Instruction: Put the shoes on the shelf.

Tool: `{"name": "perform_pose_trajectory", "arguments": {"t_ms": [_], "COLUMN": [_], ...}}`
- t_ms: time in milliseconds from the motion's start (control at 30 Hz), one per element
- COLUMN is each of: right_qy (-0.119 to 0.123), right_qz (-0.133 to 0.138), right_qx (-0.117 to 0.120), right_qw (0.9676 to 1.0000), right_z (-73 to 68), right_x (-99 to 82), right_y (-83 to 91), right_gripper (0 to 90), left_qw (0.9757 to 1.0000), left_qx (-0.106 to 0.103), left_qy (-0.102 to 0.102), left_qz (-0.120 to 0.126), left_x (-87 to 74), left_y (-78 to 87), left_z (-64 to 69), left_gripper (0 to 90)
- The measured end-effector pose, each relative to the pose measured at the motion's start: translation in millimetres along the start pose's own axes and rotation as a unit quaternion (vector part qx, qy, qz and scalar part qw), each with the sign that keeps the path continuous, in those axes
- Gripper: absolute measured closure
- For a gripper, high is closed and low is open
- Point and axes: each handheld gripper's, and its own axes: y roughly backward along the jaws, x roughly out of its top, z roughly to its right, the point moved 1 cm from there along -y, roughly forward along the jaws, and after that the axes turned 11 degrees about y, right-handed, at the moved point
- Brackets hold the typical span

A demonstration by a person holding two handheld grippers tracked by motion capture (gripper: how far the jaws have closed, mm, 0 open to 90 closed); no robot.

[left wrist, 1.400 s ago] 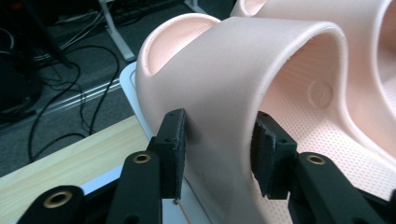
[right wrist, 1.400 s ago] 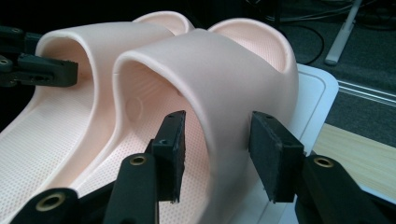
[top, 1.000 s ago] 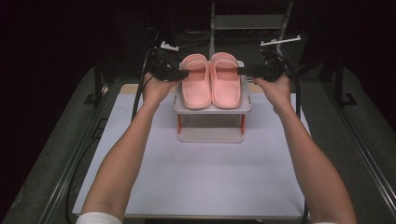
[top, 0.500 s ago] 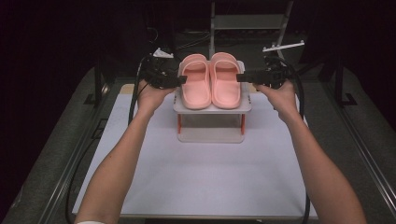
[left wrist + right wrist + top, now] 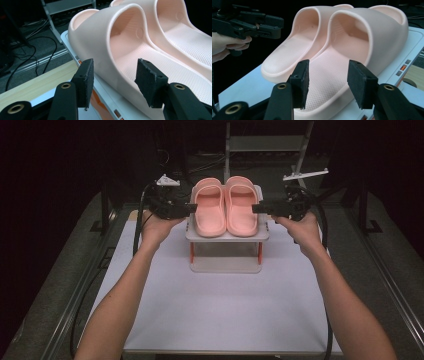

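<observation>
On the pale lilac surface (image 5: 220, 305) stands a small white two-tier rack with orange posts (image 5: 226, 251), and on its top shelf lies a pair of soft pink rubber slide sandals, side by side and touching, toes pointing away from the person.

At the left edge of the rack, the person's left hand (image 5: 159, 225) holds the left claw (image 5: 192, 208) level with the sandals, its black tips just beside the outer side of the left pink sandal (image 5: 210, 210). In the left gripper view the two padded jaws stand apart — the left claw (image 5: 113, 80) straddles the outer wall of that sandal (image 5: 117, 47), one pad outside it and one over the dimpled footbed, neither visibly pressing on the rubber.

The right pink sandal (image 5: 242, 206) lies next to it. In the right gripper view the right claw (image 5: 328, 83) is likewise spread, its pads on either side of the outer wall of this sandal (image 5: 367, 37), with the left claw (image 5: 273, 26) visible beyond the pair.

At the right edge of the rack the right hand (image 5: 300, 227) holds the right claw (image 5: 256, 208), its tips just beside the sandal's outer side.
</observation>
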Motion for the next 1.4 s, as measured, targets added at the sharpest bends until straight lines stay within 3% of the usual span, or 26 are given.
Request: {"name": "perform_pose_trajectory", "arguments": {"t_ms": [500, 667, 1400], "right_qy": [0.005, 0.004, 0.002], "right_qz": [0.002, 0.006, 0.016], "right_qx": [0.018, 0.024, 0.044], "right_qw": [0.9998, 0.9997, 0.9989], "right_z": [-8.6, -10.6, -22.3], "right_x": [-7.4, -11.0, -30.0], "right_y": [7.9, 11.4, 20.2], "right_gripper": [50.9, 50.4, 49.4], "left_qw": [0.9999, 0.9999, 0.9999], "left_qx": [-0.002, 0.002, -0.002], "left_qy": [0.000, -0.009, -0.005], "left_qz": [0.012, 0.012, 0.016], "left_x": [-11.8, -17.2, -39.9], "left_y": [14.9, 20.1, 37.9], "left_z": [-2.2, -0.2, -4.0], "left_gripper": [45.3, 44.4, 39.6]}}
